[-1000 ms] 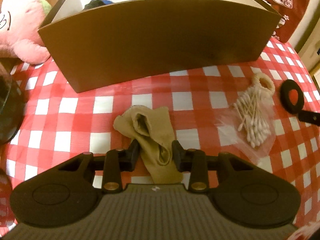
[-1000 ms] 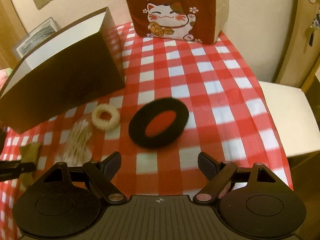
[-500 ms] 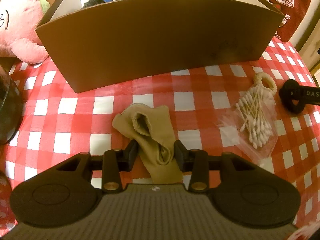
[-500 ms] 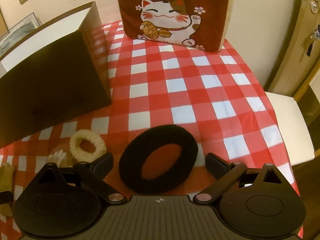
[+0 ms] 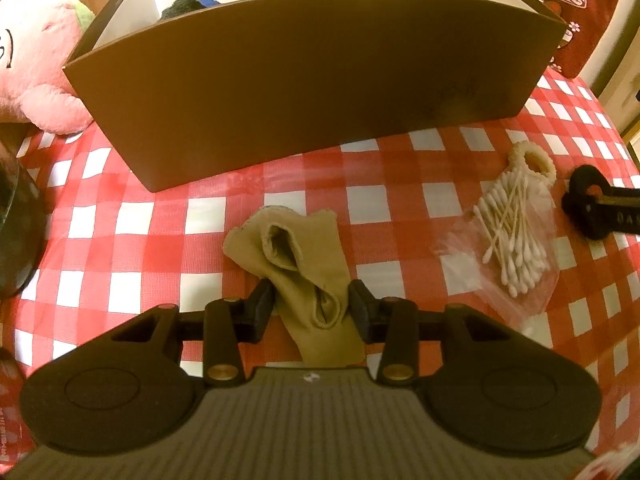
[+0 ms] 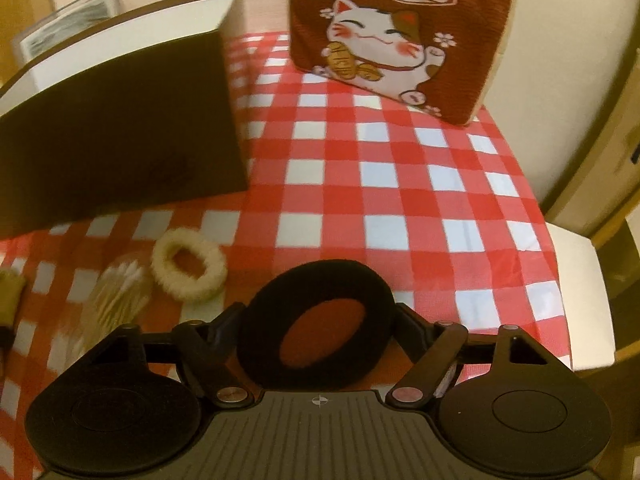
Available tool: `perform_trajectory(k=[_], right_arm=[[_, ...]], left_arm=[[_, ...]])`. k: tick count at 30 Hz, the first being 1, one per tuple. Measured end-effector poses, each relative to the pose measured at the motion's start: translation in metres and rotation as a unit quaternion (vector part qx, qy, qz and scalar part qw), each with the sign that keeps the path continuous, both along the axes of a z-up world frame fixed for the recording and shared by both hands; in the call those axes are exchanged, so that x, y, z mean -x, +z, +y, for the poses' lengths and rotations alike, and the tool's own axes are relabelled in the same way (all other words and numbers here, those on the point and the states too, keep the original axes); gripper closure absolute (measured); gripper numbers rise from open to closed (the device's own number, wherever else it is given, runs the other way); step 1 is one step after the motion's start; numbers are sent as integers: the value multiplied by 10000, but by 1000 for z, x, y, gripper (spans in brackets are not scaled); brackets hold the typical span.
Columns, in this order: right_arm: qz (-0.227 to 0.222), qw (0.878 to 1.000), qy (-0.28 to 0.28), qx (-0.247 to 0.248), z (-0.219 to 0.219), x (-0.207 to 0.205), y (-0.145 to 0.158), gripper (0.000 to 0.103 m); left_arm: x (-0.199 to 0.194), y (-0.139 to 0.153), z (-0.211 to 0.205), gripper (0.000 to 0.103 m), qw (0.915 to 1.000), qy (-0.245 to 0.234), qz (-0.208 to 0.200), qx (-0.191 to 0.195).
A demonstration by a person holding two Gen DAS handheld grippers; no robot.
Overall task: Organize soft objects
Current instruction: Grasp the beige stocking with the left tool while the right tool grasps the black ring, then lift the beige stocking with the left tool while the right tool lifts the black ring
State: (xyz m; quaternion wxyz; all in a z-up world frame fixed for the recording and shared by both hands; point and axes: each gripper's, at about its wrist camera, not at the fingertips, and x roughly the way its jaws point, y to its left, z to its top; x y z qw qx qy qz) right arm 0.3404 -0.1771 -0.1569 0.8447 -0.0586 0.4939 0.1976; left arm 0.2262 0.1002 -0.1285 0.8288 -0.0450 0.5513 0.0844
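Black fuzzy ring (image 6: 316, 322) sits between the closing right gripper (image 6: 316, 320); squeeze centrally. The left gripper (image 5: 312, 306) pinches the beige sock (image 5: 308, 276).

Warm yellowish indoor light, cream wall (image 6: 568, 40) at twelve o'clock, red-and-white checked cloth (image 6: 400, 184) over the worktop, wooden door frame (image 6: 616, 176) at three o'clock, framed picture (image 6: 68, 28) at ten o'clock

One brown box (image 5: 312, 80). One tan sock (image 5: 308, 264). One cream scrunchie (image 6: 188, 264), one black scrunchie (image 6: 320, 320). One bag of cotton swabs (image 5: 508, 240). One pink plush (image 5: 36, 60). One cat-print pouch (image 6: 396, 32).
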Motion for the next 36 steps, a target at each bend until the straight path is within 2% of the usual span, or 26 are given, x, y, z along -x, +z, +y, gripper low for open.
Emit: perform_trajectory(k=[8, 9, 18, 25, 36], right_arm=[[83, 9987, 493, -48, -8, 43, 5, 26], [96, 9984, 552, -47, -10, 49, 6, 26], [186, 9961, 866, -56, -14, 95, 12, 26], [311, 9955, 885, -158, -17, 111, 18, 26], [142, 9949, 909, -409, -14, 119, 41, 26]], left_arm=[[15, 6, -9, 81, 9997, -225, -28, -128], [18, 7, -10, 85, 9997, -239, -17, -93], [51, 19, -22, 95, 9996, -268, 45, 27], [70, 32, -27, 96, 9994, -308, 22, 144], [84, 56, -26, 96, 9992, -224, -276, 198]])
